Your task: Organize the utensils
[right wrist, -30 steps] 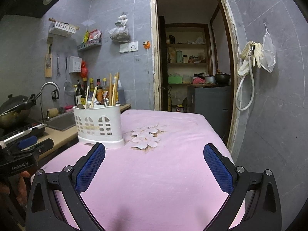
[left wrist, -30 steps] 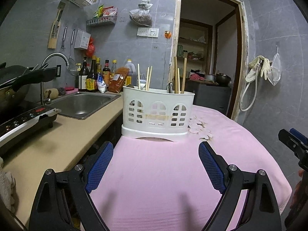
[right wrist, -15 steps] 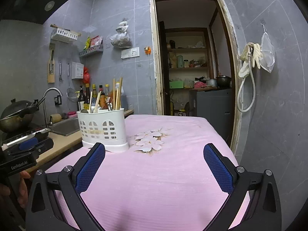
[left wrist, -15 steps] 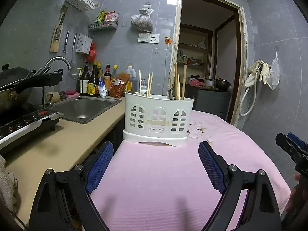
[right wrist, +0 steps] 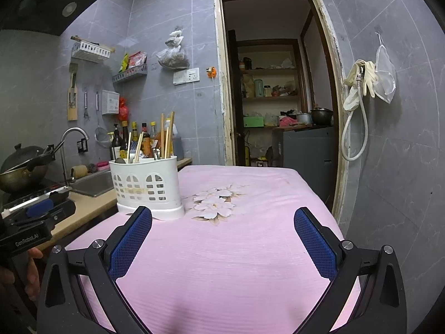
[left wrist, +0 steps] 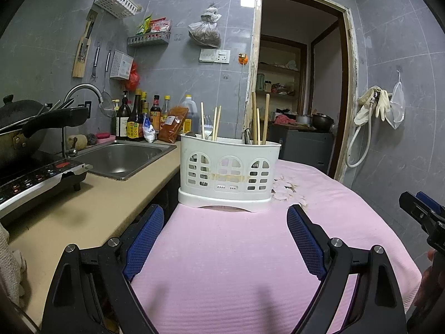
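From the left wrist view, the left tool hangs with its blue-padded fingers spread wide and nothing between them, over the pink cloth-covered bench. Straight ahead, the white perforated plastic utensil caddy stands upright near the bench's far left edge, with wooden chopsticks and a metal fork upright inside. Left of it lie a beige kitchen counter, a steel sink, a row of sauce bottles and a black induction cooker.

From the right wrist view, the right tool is likewise spread and empty above the cloth. The caddy stands just beyond its left finger, beside a printed flower pattern. Nothing lies between either tool and the caddy.
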A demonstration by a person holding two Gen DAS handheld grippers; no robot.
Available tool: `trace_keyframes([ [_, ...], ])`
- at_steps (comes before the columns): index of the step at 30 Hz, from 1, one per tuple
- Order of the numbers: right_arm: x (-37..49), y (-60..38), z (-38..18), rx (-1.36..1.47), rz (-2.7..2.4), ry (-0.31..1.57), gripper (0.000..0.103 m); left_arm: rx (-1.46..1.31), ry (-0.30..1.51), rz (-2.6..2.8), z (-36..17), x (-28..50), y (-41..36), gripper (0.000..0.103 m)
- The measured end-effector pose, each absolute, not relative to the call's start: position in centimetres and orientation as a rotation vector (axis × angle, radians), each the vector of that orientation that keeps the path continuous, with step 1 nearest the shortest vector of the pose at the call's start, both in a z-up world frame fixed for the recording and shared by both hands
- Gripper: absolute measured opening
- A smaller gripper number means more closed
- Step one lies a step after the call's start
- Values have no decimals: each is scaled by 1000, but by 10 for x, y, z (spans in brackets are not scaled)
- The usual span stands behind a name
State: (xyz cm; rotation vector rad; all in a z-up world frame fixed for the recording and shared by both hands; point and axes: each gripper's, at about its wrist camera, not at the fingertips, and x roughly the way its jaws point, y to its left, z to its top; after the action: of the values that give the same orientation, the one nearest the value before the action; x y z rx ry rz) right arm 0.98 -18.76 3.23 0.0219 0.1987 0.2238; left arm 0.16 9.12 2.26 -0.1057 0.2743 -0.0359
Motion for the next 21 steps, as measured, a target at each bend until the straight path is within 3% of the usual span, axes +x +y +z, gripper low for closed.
trace_keyframes([
  [21, 11, -191, 31, 26, 221, 202, 103, -104, 278, -32, 23, 2, 91, 87],
])
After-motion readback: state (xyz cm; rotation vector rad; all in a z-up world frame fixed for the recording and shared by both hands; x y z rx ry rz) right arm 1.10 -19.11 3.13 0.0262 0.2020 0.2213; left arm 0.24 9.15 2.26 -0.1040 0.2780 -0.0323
